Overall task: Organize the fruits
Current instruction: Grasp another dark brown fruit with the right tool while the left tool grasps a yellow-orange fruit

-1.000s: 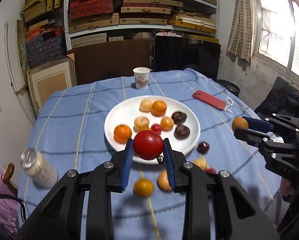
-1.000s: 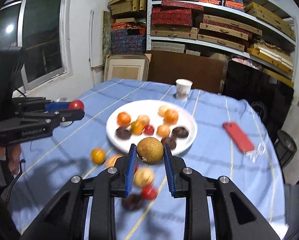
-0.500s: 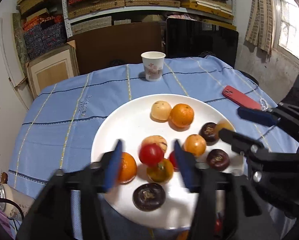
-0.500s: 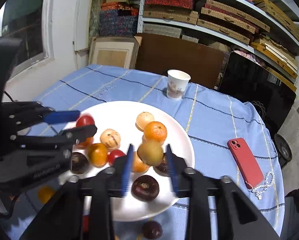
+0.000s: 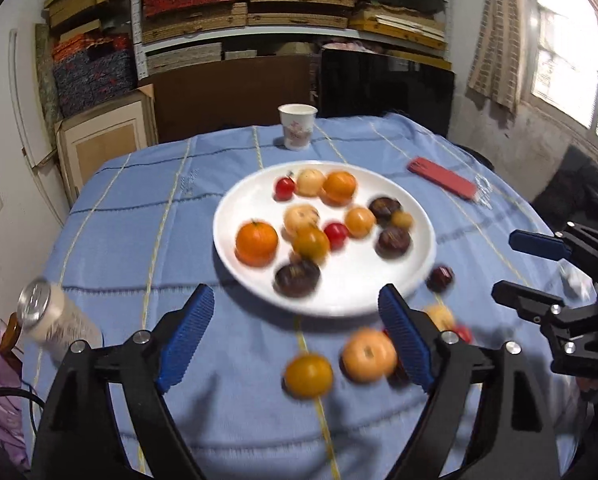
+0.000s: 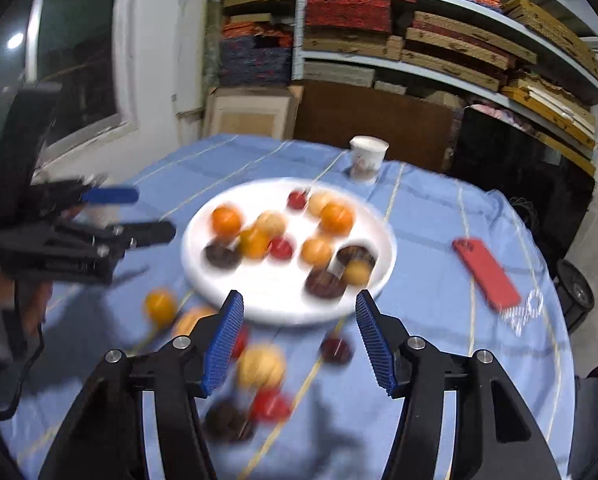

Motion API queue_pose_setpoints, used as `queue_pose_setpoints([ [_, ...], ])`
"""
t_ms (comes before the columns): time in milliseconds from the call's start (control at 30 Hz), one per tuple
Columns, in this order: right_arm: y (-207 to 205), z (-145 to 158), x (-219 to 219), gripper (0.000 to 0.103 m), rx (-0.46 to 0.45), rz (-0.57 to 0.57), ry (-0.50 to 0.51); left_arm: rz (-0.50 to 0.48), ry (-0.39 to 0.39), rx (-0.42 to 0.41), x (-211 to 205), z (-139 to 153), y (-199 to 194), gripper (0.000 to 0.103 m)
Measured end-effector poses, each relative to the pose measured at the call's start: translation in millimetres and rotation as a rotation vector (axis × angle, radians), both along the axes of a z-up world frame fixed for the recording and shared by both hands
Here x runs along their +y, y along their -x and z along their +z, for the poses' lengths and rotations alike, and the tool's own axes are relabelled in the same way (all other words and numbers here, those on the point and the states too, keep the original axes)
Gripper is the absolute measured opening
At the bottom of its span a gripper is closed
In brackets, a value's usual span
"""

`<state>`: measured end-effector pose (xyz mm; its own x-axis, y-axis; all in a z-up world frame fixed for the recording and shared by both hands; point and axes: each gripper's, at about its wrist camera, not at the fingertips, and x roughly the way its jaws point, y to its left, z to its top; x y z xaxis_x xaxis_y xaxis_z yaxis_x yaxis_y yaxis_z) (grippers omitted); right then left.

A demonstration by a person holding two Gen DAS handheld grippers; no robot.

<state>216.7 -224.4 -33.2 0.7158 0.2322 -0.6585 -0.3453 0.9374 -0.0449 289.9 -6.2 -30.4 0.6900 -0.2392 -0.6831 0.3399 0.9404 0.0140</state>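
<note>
A white plate (image 5: 243, 216) (image 6: 279, 300) on the blue tablecloth holds several fruits: oranges, red tomatoes, dark passion fruits, pale round fruits. A red tomato (image 5: 284, 188) lies at its far side and a tan fruit (image 6: 355, 272) at its right edge. More fruits lie loose on the cloth in front of the plate, among them an orange one (image 5: 308, 374) and a pale one (image 6: 261, 365). My left gripper (image 5: 297, 336) is open and empty, in front of the plate. My right gripper (image 6: 299, 338) is open and empty, also in front of the plate.
A paper cup (image 5: 298, 126) stands behind the plate. A red phone (image 5: 441, 176) with a bead chain lies to the right. A can (image 5: 55, 322) stands near the table's left edge. Shelves, boxes and a dark panel stand behind the table.
Both grippers carried their fruit over the plate, opened and let go. The red tomato and the tan fruit now lie on the plate. Both grippers have pulled back toward the near side.
</note>
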Motion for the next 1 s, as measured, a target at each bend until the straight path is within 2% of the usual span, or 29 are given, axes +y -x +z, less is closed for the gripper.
queue_pose_setpoints([
  [200,34,-36,24,0.059,0.114,-0.004,0.018,-0.024,-0.023,0.022,7,-16,58,0.086],
  [300,30,-51,30,0.059,0.161,-0.053,0.034,-0.011,-0.032,0.010,11,-20,76,0.086],
  [433,19,-66,37,0.059,0.244,-0.084,0.007,0.009,-0.048,0.003,15,-26,87,0.088],
  [533,23,-69,48,0.055,0.209,-0.088,0.049,0.014,-0.071,0.011,13,-31,84,0.088],
  [600,24,-71,46,0.039,0.203,-0.097,0.045,0.021,-0.093,0.006,9,-34,78,0.088],
  [733,40,-64,38,0.039,0.169,-0.083,0.008,0.036,-0.128,-0.006,3,-41,61,0.088],
  [833,60,-57,34,0.037,0.136,-0.007,-0.070,0.047,-0.147,0.023,-1,-51,44,0.088],
  [900,68,-52,30,0.037,0.111,0.017,-0.110,0.056,-0.159,0.052,-3,-61,30,0.081],
  [1000,68,-52,25,0.037,0.118,0.020,-0.145,0.077,-0.166,0.071,-4,-70,16,0.077],
])
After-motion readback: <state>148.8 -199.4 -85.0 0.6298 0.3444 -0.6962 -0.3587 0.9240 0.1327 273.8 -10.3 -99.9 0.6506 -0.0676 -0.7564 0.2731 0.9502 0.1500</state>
